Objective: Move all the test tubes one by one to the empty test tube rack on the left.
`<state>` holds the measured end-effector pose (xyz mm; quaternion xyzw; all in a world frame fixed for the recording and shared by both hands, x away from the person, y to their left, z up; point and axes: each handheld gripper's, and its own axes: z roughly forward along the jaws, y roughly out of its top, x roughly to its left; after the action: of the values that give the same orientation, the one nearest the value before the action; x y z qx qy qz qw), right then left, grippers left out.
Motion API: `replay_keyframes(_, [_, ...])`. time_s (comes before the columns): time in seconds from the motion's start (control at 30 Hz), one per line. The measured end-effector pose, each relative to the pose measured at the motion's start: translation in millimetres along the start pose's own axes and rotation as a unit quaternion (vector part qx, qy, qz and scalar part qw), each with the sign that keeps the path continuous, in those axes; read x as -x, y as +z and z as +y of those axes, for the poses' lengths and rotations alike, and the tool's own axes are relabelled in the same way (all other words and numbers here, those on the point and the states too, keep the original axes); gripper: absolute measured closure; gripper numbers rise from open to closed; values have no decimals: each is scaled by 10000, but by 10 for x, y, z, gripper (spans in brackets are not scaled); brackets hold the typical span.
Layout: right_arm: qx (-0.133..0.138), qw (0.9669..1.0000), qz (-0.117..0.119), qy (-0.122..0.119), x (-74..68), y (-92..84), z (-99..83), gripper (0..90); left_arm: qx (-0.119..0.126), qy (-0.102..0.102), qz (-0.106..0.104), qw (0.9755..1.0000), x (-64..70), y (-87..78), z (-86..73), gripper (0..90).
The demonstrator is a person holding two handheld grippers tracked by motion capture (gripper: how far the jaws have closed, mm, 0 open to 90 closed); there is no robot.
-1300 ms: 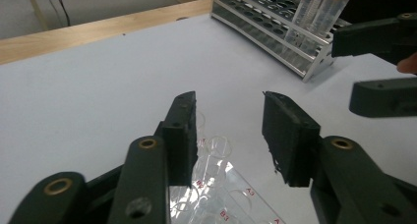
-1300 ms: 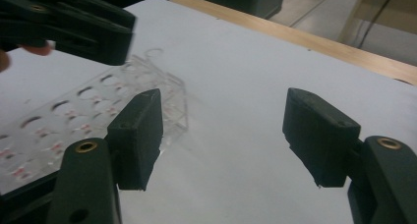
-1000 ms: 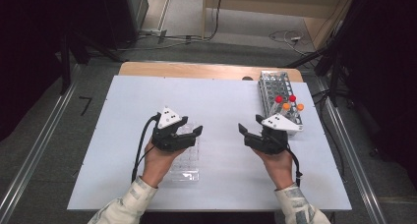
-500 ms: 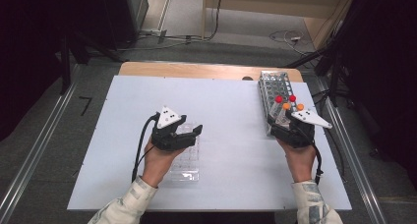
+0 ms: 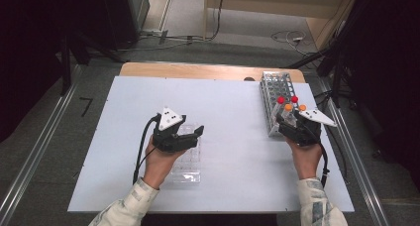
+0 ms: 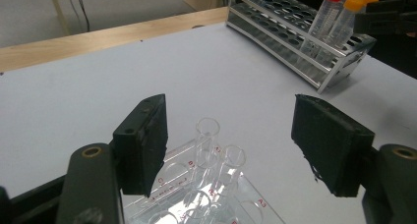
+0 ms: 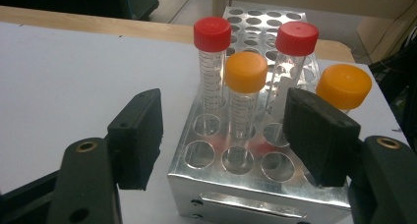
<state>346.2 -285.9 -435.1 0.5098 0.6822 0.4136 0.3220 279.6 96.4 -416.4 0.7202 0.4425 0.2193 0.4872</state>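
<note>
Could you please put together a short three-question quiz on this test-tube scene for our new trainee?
1. True or false: the right hand-held gripper is shut on a capped tube.
2. How many capped tubes stand in the metal rack, and in which cap colours?
3. Multiple choice: the left hand-held gripper is over (A) the metal rack, (B) the clear plastic rack with open tubes, (C) bare table.

Key: 1. False; its jaws stand open in front of the rack. 2. Four: two red caps, two orange caps. 3. B.
</note>
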Motion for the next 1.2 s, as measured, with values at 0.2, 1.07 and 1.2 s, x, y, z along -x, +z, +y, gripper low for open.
replay_keyframes(0.2, [-7, 10000, 26, 43, 36, 80, -14, 404, 15, -6, 8, 10000, -6, -7, 3, 297])
replay_keyframes(1.07, [-109, 9999, -129, 7, 72, 261, -67, 688, 49, -40, 32, 10000, -30, -33, 11, 297])
replay_keyframes(1.2, [-86, 9998, -153, -10, 81, 259, -64, 710, 46, -37, 27, 10000, -30, -35, 11, 297])
